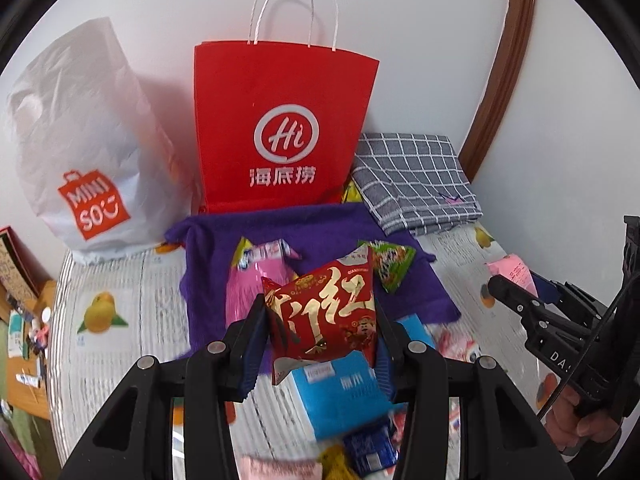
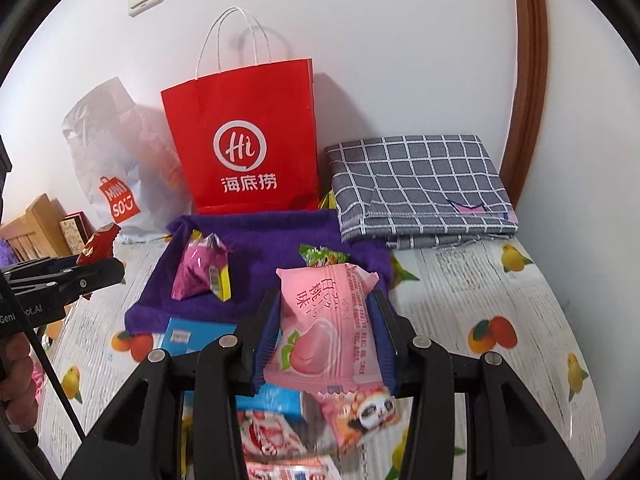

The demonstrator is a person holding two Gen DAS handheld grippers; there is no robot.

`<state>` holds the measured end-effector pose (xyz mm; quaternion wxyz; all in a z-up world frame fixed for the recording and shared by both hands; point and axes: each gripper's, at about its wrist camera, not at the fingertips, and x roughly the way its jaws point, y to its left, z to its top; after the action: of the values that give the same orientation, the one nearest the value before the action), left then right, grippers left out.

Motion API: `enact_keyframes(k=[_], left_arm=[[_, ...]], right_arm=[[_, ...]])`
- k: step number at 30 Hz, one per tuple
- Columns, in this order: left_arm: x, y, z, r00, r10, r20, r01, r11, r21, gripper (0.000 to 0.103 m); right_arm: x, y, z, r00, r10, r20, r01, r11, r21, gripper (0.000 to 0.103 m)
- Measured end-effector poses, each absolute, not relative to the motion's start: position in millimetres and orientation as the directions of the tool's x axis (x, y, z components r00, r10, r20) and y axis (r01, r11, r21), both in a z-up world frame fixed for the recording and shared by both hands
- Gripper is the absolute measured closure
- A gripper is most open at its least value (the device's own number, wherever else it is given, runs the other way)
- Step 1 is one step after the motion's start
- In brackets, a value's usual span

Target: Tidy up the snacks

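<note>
My left gripper [image 1: 320,320] is shut on a red snack packet with gold lettering [image 1: 326,318], held above the table. My right gripper [image 2: 326,320] is shut on a pink peach-flavour packet [image 2: 326,332], also lifted. A purple towel [image 1: 320,228] lies ahead with a pink packet [image 1: 256,276] and a green packet [image 1: 390,264] on it. In the right wrist view the towel [image 2: 260,240] bears a magenta packet [image 2: 200,272] and the green packet [image 2: 322,256]. Below the grippers lie a blue box [image 1: 340,396] and several other snacks. The left gripper with its red packet [image 2: 98,246] shows at the left edge.
A red paper bag [image 1: 280,128] stands upright against the wall behind the towel, with a white plastic shopping bag [image 1: 88,140] to its left. A folded grey checked cloth [image 2: 420,188] lies at the back right. The table has a fruit-print cover [image 2: 500,320]. The right gripper [image 1: 520,304] is at right.
</note>
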<state>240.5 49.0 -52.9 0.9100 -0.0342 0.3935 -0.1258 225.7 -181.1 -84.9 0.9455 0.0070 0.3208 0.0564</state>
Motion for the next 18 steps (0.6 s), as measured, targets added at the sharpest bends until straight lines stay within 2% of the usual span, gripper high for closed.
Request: enact_keyframes(k=[12, 18], left_arm=[[298, 54, -54, 0.671, -0.247, -0.700, 0.186, 0.969, -0.163, 0.059], [321, 61, -74, 0.653, -0.236, -0.719, 0.157, 0.972, -0.175, 0.059]], right_arm=[[284, -184, -89, 0.792, 0.110, -0.600, -0.090, 0.994, 0.064, 0.060], [312, -183, -97, 0.785, 0.111, -0.609, -0.086, 0.994, 0.069, 0.060]])
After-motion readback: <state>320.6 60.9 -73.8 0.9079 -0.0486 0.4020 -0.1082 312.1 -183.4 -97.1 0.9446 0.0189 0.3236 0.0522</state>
